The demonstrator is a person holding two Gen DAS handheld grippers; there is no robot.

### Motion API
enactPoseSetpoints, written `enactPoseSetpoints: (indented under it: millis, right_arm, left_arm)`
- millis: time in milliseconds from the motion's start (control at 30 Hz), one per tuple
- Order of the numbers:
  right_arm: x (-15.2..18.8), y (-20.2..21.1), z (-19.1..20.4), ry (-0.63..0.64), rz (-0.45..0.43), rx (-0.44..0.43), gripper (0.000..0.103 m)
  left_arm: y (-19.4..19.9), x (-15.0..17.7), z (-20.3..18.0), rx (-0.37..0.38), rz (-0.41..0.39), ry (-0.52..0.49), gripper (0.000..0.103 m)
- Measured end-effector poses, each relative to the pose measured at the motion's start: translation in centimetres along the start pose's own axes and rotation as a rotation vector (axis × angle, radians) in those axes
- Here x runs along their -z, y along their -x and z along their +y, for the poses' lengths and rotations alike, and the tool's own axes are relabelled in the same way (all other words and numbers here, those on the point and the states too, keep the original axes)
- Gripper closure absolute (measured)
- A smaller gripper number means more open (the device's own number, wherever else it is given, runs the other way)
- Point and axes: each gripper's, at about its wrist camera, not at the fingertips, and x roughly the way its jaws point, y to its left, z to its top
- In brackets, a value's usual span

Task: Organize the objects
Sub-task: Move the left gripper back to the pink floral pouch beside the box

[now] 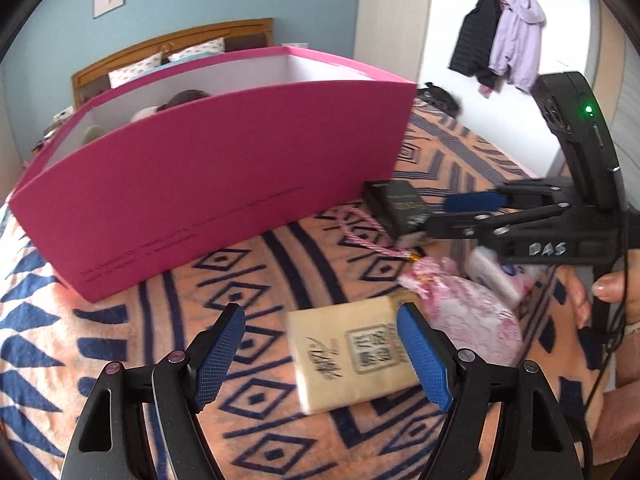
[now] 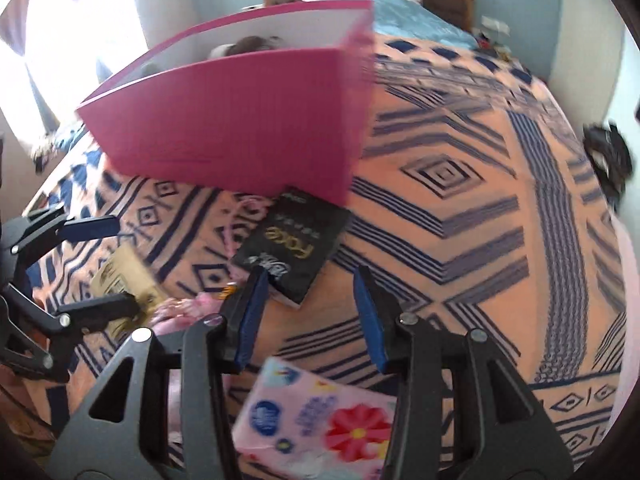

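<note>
Left wrist view: our left gripper (image 1: 320, 356) hangs spread beside the tan paper packet (image 1: 352, 354), nearer us than the tall pink cardboard box (image 1: 224, 184). Our right gripper (image 2: 310, 314) is parted and empty above the flowered pink tissue pack (image 2: 316, 420), ready to load that box.

one pink box (image 1: 208, 184), four packets (one black (image 2: 294, 254))

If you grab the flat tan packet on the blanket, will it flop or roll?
The flat tan paper packet probably bends a little; it looks thin and soft-edged. It likely won't roll, lying flat on the patterned blanket. It seems light.
</note>
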Motion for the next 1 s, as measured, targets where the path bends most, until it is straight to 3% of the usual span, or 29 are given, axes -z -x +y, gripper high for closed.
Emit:
enactPoseSetpoints:
  millis: [133,233,400,667,800,1000]
  right_arm:
    - [0.2,0.6,-1.0,-0.044,-0.003,0.003,0.057]
    - [0.4,2.3,-0.8,-0.065,-0.020,-0.157,0.057]
    - [0.7,3.0,1.0,-0.014,0.034,-0.314,0.057]
    - [0.7,-0.4,2.4,-0.014,0.143,-0.335,0.057]
    - [0.7,-1.0,2.6,-0.005,0.144,-0.347,0.056]
    - [1.0,-0.4,2.9,0.012,0.107,-0.356,0.066]
  left_arm:
    - [0.0,-0.3,1.1,-0.051,-0.004,0.044,0.023]
    - [0.6,-0.2,1.4,-0.031,-0.013,0.064,0.023]
    - [2.6,0.2,0.3,0.087,-0.049,0.020,0.023]
    - [3.0,0.3,-1.7,0.196,-0.055,-0.012,0.023]
    - [2.4,0.6,-1.8,0.222,-0.039,-0.004,0.023]
    - [2.3,0.9,-1.8,0.249,-0.032,0.009,0.023]
